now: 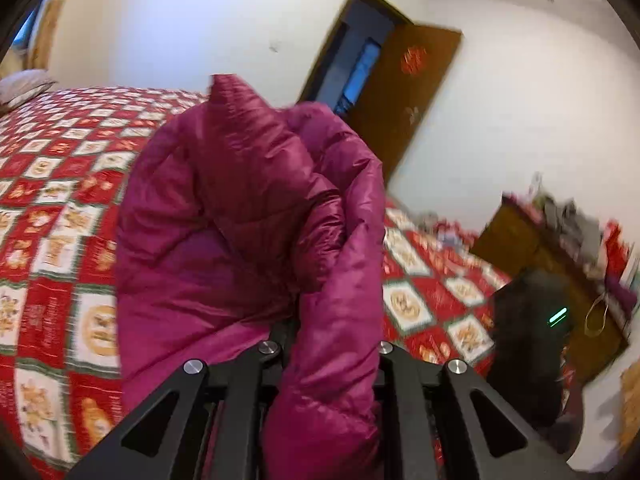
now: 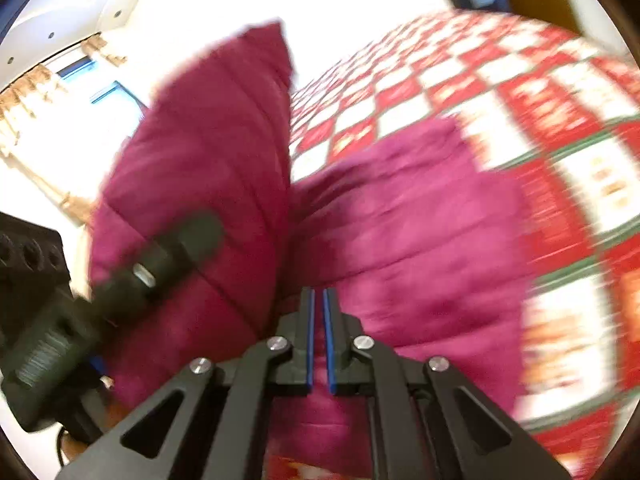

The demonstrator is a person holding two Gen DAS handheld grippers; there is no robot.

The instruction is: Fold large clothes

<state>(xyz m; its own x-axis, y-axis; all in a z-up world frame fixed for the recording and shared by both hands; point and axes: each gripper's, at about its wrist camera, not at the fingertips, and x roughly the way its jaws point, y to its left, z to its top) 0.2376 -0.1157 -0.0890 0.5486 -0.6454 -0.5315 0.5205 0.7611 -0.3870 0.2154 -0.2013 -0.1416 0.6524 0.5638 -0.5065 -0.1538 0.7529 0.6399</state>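
Left wrist view shows your left gripper (image 1: 320, 344) closed on a thick bunch of the magenta puffer jacket (image 1: 248, 208). The jacket is lifted up in front of the camera and hides the fingertips. It also blocks the middle of the bed. Behind it lies the red and white patterned bedspread (image 1: 52, 216). A pillow (image 1: 22, 88) sits at the far left corner of the bed. A brown door (image 1: 404, 96) stands open in the white wall. A wooden dresser (image 1: 552, 256) with blurry things on top stands at the right. Your right gripper (image 1: 528, 344) shows as a dark blurry shape near it, with a small green light.

Right wrist view is very blurry. Your right gripper (image 2: 319, 340) has its two blue-edged fingers (image 2: 310, 344) almost together, and a fold of the puffer jacket (image 2: 400, 232) seems to run between them, but you cannot tell for sure if they pinch it. Part of the jacket spreads on the bedspread (image 2: 560, 128). Another part stands up at the left, where your left gripper (image 2: 160, 268) reaches to it. A window with curtains (image 2: 44, 92) glows too bright to make out.
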